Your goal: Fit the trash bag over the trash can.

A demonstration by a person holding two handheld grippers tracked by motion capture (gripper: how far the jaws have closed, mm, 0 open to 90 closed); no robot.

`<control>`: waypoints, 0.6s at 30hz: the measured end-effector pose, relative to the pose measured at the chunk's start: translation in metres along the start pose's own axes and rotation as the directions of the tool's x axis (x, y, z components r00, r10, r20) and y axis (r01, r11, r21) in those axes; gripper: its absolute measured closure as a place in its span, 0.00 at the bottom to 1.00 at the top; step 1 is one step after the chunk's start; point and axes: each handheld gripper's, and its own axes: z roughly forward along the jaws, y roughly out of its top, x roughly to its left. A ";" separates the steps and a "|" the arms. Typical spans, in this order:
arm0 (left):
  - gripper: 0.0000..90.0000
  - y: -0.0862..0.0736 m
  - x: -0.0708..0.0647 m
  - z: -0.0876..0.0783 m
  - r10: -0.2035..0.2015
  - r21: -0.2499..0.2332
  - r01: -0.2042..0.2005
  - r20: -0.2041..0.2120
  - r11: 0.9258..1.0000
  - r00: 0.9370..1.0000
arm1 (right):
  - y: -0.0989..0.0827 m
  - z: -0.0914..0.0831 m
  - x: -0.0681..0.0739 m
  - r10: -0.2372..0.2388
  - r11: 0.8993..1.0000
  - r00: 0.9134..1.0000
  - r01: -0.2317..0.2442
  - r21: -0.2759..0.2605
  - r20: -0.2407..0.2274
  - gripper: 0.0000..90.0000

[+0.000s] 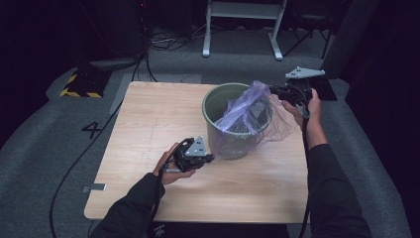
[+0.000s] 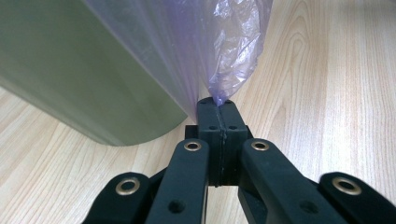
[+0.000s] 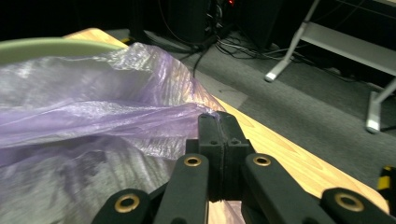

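A pale green bin (image 1: pixel 233 144) stands upright on the wooden table (image 1: pixel 148 129). A thin purple plastic bag (image 1: pixel 245 111) is draped in and over its mouth. My left gripper (image 1: pixel 212 158) sits low beside the bin's near side, shut on a bunched edge of the bag (image 2: pixel 233 60), with the bin wall (image 2: pixel 79 70) right beside it. My right gripper (image 1: pixel 271 90) is held up at the bin's far right, shut on the stretched bag edge (image 3: pixel 116 121); the bin rim (image 3: pixel 42 46) shows behind the film.
The table's right edge (image 3: pixel 299 163) runs just under the right gripper, with grey carpet (image 1: pixel 44 134) beyond. A white metal frame (image 1: pixel 242 25) stands behind the table. Cables (image 1: pixel 79 163) trail on the floor at left, near a yellow-black block (image 1: pixel 79 84).
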 end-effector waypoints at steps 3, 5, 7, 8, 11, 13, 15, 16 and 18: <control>1.00 -0.003 0.000 -0.006 0.005 -0.010 -0.005 -0.005 1.000 1.000 | -0.002 0.010 0.002 -0.024 0.999 1.000 0.024 0.030 0.004 1.00; 1.00 -0.006 0.001 -0.012 -0.001 -0.047 0.001 -0.005 0.999 1.000 | -0.003 0.012 0.002 -0.013 1.000 1.000 0.014 0.021 -0.003 1.00; 0.77 -0.008 0.002 -0.018 -0.032 -0.090 0.032 -0.003 0.995 0.999 | -0.003 0.012 0.003 -0.012 1.000 1.000 0.012 0.009 -0.008 1.00; 0.71 -0.008 0.002 -0.021 -0.037 -0.113 0.037 0.007 0.993 0.999 | -0.003 0.012 0.004 -0.015 1.000 1.000 0.015 0.004 -0.014 1.00; 0.47 -0.004 0.000 -0.032 -0.068 -0.176 0.066 -0.007 0.982 0.998 | -0.001 0.009 0.008 -0.023 1.000 1.000 0.023 -0.003 -0.018 1.00; 0.31 -0.001 -0.002 -0.040 -0.083 -0.219 0.072 -0.041 0.973 0.996 | 0.000 0.007 0.009 -0.025 1.000 1.000 0.025 -0.010 -0.018 1.00; 0.21 0.003 -0.004 -0.047 -0.105 -0.259 0.086 -0.060 0.962 0.993 | 0.001 0.005 0.010 -0.024 1.000 1.000 0.024 -0.012 -0.020 1.00; 0.19 0.007 -0.004 -0.050 -0.112 -0.267 0.090 -0.068 0.960 0.991 | 0.001 0.004 0.010 -0.023 1.000 1.000 0.023 -0.010 -0.018 1.00; 0.17 0.017 -0.005 -0.054 -0.110 -0.287 0.079 -0.093 0.955 0.990 | 0.001 0.004 0.011 -0.023 1.000 1.000 0.022 -0.006 -0.020 1.00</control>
